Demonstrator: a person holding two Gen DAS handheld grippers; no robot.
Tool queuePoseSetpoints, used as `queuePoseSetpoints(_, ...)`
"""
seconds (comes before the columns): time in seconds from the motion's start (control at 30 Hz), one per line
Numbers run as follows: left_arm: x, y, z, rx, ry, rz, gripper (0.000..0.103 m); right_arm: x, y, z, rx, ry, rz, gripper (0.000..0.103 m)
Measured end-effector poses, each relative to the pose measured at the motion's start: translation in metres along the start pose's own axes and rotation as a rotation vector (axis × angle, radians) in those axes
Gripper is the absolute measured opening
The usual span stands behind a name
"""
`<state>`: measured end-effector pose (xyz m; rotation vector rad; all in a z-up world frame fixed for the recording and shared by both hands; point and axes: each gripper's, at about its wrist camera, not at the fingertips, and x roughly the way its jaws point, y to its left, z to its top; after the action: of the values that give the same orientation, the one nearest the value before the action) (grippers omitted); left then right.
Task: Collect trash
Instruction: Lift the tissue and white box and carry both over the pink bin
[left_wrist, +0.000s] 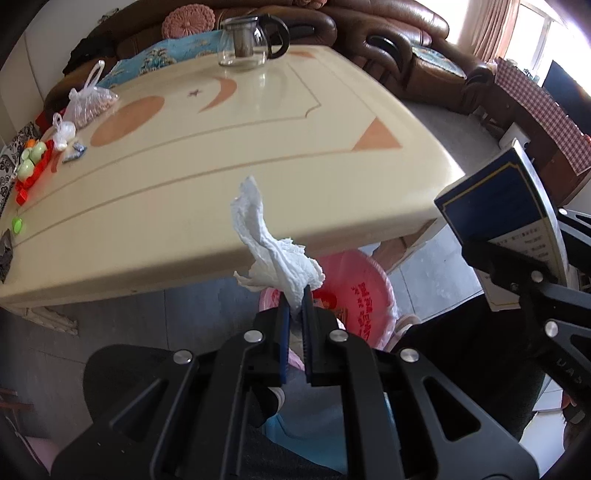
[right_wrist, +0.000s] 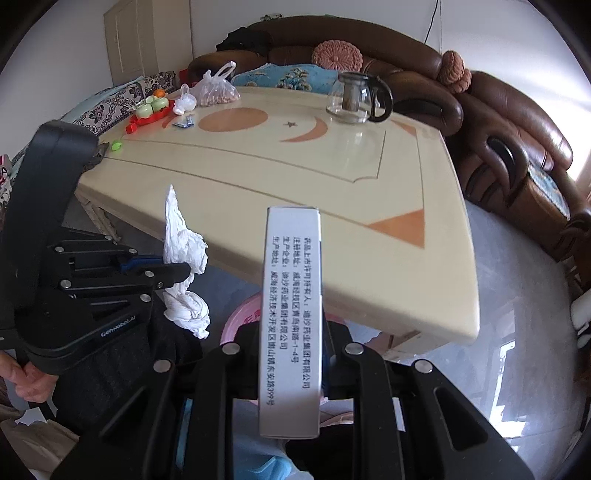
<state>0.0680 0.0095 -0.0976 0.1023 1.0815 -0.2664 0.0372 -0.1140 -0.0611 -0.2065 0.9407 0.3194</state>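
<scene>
My left gripper (left_wrist: 294, 295) is shut on a crumpled white tissue (left_wrist: 275, 254), which sticks up past the near edge of the cream table (left_wrist: 221, 177). Just below and beyond it sits a bin lined with a pink bag (left_wrist: 358, 284). In the right wrist view the same tissue (right_wrist: 183, 236) hangs from the left gripper (right_wrist: 184, 271) at the left. My right gripper (right_wrist: 291, 328) is shut on a flat medicine box (right_wrist: 290, 314) with a white printed side; from the left wrist view that box (left_wrist: 506, 206) shows its dark blue face. The pink bin (right_wrist: 243, 317) lies under the box.
A glass teapot (left_wrist: 251, 40) stands at the table's far side. Two tied plastic bags (left_wrist: 88, 103), green and red toys (left_wrist: 31, 162) and small wrappers (left_wrist: 74, 151) crowd the far left corner. A brown leather sofa (right_wrist: 498, 122) wraps behind the table. A person's hand (right_wrist: 27, 380) grips the left handle.
</scene>
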Motion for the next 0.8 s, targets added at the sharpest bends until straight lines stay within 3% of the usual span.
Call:
queuePoseSetpoints(0.43, 0.054, -0.010, -0.020, 0.014, 0.073, -0.027, 0.007, 0.055, -0.005, -0.034, 0.046, 0.083, 0.035, 0.021)
queuePoseSetpoints(0.8, 0.120, -0.002, -0.034, -0.059, 0.173, -0.037, 0.007, 0.125, -0.009, -0.067, 0.080, 0.175, 0.082, 0.021)
